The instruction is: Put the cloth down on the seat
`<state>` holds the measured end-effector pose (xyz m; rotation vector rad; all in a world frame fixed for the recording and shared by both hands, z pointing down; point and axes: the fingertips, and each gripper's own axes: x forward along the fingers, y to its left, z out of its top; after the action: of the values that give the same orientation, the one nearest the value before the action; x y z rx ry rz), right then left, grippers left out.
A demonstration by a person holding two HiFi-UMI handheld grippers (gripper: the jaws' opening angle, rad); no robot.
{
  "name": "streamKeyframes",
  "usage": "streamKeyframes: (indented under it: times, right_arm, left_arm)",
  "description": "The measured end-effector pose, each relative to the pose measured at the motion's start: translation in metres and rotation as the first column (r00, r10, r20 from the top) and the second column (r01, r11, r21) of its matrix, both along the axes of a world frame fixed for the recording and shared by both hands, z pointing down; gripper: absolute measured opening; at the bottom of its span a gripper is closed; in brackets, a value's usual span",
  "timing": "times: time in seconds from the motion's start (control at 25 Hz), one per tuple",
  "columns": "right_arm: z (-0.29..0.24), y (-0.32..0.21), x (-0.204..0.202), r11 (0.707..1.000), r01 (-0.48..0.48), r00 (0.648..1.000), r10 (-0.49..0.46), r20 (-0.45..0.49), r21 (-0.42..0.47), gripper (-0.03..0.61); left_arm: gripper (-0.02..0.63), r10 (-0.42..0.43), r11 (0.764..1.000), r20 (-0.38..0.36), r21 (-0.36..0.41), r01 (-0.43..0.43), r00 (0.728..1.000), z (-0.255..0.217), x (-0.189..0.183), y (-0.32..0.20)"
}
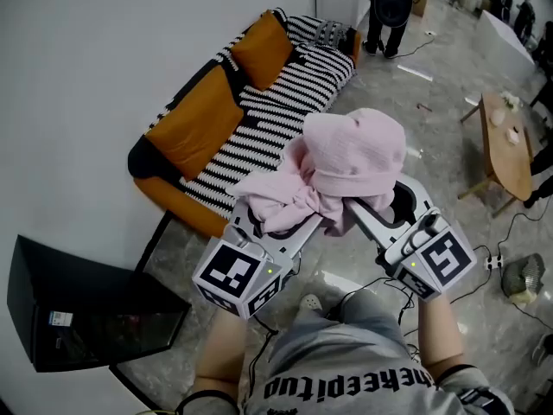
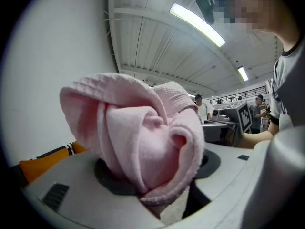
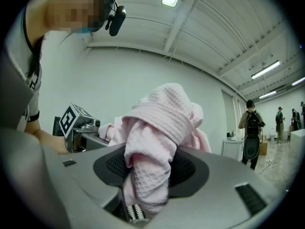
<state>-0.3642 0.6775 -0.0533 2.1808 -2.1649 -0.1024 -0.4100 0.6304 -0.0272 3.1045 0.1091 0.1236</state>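
Nearest us, the left gripper and right gripper are pointing away side by side, and we are seeing both of them clamping one pink cloth. Left jaws are pinching a thick rolled fold low between them. Right jaws are squeezing a waffle-textured bunch that is running down through the gap. That cloth is bulging up over both pairs of jaws, and it is being held in the air above the grey floor. Farther off to the left, we are looking at the sofa, its striped seat lying along the white wall with orange cushions at the back. We are seeing the cloth on the near right of the seat, not yet resting on it.
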Motion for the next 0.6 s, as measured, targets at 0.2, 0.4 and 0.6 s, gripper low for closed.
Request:
streamKeyframes:
  times: [0.2, 0.4, 0.6]
  right_arm:
    - [0.007, 0.004, 0.003, 0.999, -0.043, 0.999, 0.043, 0.007, -0.005, 0.232]
    - [0.004, -0.003, 0.008, 0.999, -0.043, 0.999, 0.043, 0.005, 0.006, 0.23]
    - [0.006, -0.026, 0.022, 1.0, -0.016, 1.0, 0.016, 0.017, -0.002, 0.23]
  left_arm:
    - [0.296, 0.026, 1.0, 0.005, -0.012, -0.026, 1.0, 0.006, 0.003, 0.002]
    - [0.296, 0.019, 1.0, -0.005, -0.016, -0.02, 1.0, 0.004, 0.008, -0.006]
    - [0.296, -0.012, 1.0, 0.008, -0.021, 0.013, 1.0, 0.006, 0.021, -0.027]
